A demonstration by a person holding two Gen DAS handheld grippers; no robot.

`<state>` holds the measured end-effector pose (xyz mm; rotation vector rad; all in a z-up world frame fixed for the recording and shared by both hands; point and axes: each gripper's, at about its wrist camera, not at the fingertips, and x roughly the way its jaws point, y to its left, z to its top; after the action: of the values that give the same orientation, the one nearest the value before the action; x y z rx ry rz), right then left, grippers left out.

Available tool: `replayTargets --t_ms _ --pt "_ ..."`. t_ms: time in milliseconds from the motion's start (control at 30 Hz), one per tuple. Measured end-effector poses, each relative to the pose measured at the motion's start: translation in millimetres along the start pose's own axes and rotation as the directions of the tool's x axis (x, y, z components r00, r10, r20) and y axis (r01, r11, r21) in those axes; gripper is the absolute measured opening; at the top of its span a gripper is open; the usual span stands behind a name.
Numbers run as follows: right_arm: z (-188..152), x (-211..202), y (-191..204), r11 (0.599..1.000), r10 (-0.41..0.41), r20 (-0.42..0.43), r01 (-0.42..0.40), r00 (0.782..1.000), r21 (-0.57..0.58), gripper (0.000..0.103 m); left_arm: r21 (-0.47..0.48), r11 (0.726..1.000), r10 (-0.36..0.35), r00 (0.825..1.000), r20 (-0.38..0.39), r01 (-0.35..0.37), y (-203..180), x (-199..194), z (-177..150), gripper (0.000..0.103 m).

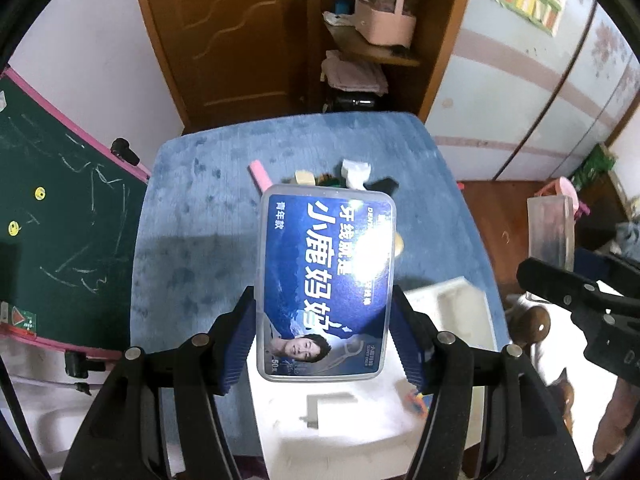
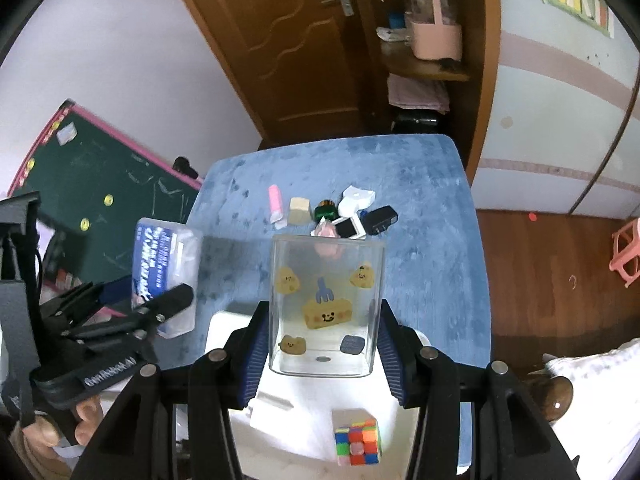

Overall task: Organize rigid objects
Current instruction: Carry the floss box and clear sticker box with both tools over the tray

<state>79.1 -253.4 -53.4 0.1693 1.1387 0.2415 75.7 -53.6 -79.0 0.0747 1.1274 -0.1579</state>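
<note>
My left gripper (image 1: 323, 336) is shut on a clear floss-pick box with a blue label (image 1: 326, 280) and holds it above the blue table (image 1: 192, 240); the box also shows in the right wrist view (image 2: 166, 276). My right gripper (image 2: 323, 352) is shut on a clear square container with cheese stickers (image 2: 325, 304), held above a white tray (image 2: 312, 420). A Rubik's cube (image 2: 357, 442) and a white charger (image 1: 328, 410) lie in the tray. Small items lie at the table's far side: a pink tube (image 2: 276, 202), a beige block (image 2: 300, 210), a black adapter (image 2: 380, 218).
A green chalkboard (image 1: 60, 220) leans at the left. A wooden door (image 1: 224, 32) and shelf with a pink basket (image 1: 386, 20) stand behind the table. A pale wardrobe (image 1: 520, 100) is at the right. A pink stool (image 2: 626, 256) stands on the wooden floor.
</note>
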Motion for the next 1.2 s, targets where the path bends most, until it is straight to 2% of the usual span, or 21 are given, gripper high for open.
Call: replayTargets --t_ms 133,233,333,467,700,867,1067,1200 --pt "-28 5 8 0.999 -0.023 -0.005 0.022 1.0 -0.044 0.05 0.011 1.0 0.011 1.0 0.002 -0.011 -6 10 -26 0.066" --pt "-49 19 12 0.996 -0.061 -0.028 0.059 0.998 -0.074 0.05 0.017 1.0 0.006 0.999 -0.032 -0.005 -8 28 -44 0.066" --pt "-66 42 8 0.993 -0.096 -0.078 0.091 0.992 -0.074 0.05 0.03 0.999 0.014 0.996 -0.084 -0.012 -8 52 -61 0.066" --pt "-87 80 -6 0.99 -0.134 -0.152 0.127 0.979 -0.053 0.05 0.063 0.998 0.038 0.994 -0.102 -0.031 -11 76 -78 0.066" --pt "-108 130 -23 0.981 -0.192 -0.24 0.187 0.952 -0.045 0.05 0.049 0.998 0.04 0.979 -0.199 -0.031 -8 123 -100 0.066" --pt "-118 149 -26 0.977 -0.211 -0.274 0.207 0.938 -0.044 0.05 0.087 0.995 0.061 0.977 -0.206 -0.044 -13 137 -108 0.066" --pt "-122 161 -26 0.977 -0.21 -0.296 0.208 0.932 -0.039 0.051 0.093 0.995 0.063 0.97 -0.236 -0.042 -13 148 -113 0.066" --pt "-124 164 -23 0.977 -0.213 -0.298 0.206 0.93 -0.055 0.052 0.097 0.995 0.033 0.964 -0.265 -0.008 -14 150 -113 0.067"
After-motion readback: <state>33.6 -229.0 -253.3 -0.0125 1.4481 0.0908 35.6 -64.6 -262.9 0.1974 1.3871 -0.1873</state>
